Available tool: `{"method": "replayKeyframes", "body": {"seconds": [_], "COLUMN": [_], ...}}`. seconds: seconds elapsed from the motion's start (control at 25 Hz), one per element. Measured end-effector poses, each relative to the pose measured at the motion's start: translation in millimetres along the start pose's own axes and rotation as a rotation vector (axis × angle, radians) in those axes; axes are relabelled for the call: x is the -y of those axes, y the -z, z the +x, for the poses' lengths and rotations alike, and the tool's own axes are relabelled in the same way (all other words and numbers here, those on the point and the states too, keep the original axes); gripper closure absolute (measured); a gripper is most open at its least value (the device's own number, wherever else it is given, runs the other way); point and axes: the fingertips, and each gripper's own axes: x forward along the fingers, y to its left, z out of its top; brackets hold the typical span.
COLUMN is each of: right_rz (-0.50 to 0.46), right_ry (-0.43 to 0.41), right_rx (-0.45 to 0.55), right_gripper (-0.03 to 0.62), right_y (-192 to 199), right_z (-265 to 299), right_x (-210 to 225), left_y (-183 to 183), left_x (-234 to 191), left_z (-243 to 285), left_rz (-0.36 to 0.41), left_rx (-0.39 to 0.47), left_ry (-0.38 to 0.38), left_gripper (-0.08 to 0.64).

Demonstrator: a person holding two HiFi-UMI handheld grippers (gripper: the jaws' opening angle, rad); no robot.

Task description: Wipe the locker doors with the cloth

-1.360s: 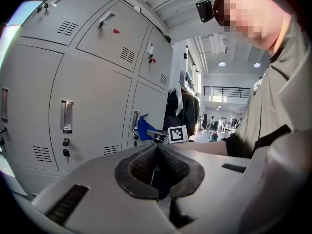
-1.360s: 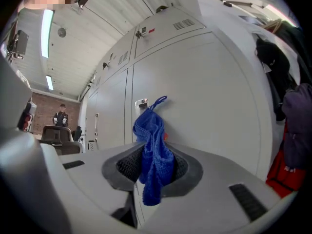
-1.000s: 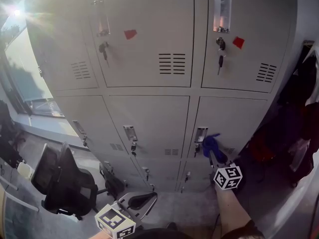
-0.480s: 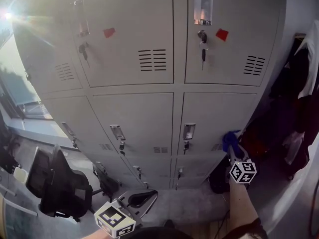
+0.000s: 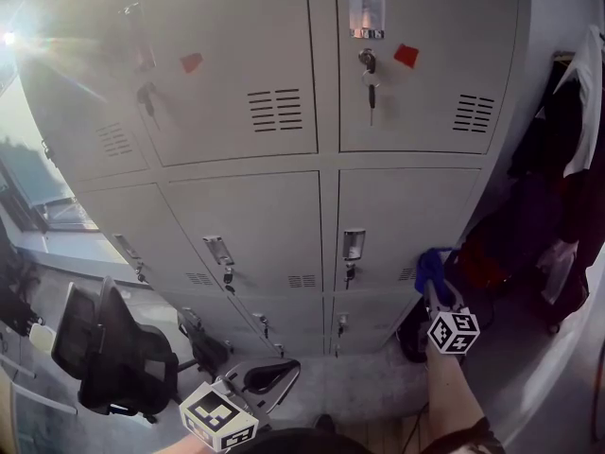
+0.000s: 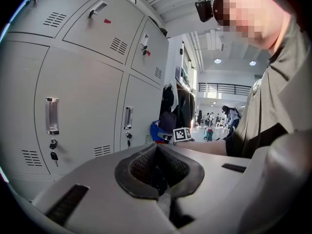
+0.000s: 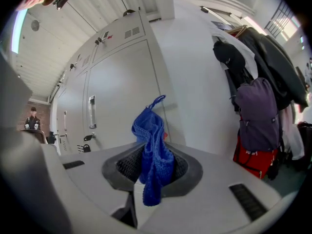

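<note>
A bank of grey metal lockers (image 5: 274, 206) fills the head view, each door with a handle, keys and vents. My right gripper (image 5: 435, 287) is shut on a blue knitted cloth (image 5: 432, 265), held at the right edge of the lower right locker door (image 5: 402, 220), near its vent. In the right gripper view the blue cloth (image 7: 152, 160) sticks up between the jaws, next to the locker bank's side panel (image 7: 185, 82). My left gripper (image 5: 255, 381) hangs low and away from the lockers; its jaws (image 6: 158, 167) are shut with nothing between them.
Black office chairs (image 5: 118, 353) stand at the lower left under a bright window (image 5: 28, 159). Coats and bags (image 5: 558, 178) hang on a rack right of the lockers, with a purple backpack (image 7: 258, 116) and red bag (image 7: 253, 157). Keys dangle from several locks.
My right gripper and the blue cloth slid rightward along the lower right door, from beside its handle to its right edge. The head view shifted a little. The left gripper stayed put.
</note>
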Motion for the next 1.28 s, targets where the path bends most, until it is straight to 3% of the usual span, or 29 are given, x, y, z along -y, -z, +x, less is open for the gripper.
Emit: {"method": "replayKeyframes", "body": {"seconds": [0.36,0.8,1.0,1.28], "right_rz": [-0.051,-0.001,-0.027,-0.034], "right_ry": [-0.237,-0.34,-0.324,-0.227], "right_rx": [-0.027,-0.112,-0.128,-0.127], "right_gripper": [0.514,0.514,0.514,0.514], "right_y": [19.7,73.3,77.3,71.7], "right_z": [23.3,52.4,62.0,53.0], "right_x": [-117.8,-178.9,-176.7,-117.7], "left_y": [1.6,13.1,13.3,13.7], "left_x": [-7.3,-25.0,-26.6,-23.3], "left_z": [-13.8,-35.4,-37.4,-31.0], "left_rz": [-0.012,-0.036,-0.037,-0.034], "left_rx": [0.012,-0.001,-0.002,-0.009], "left_ry": [-0.03,-0.094,-0.101,-0.087], "left_gripper": [0.552,0.552,0.552,0.552]}}
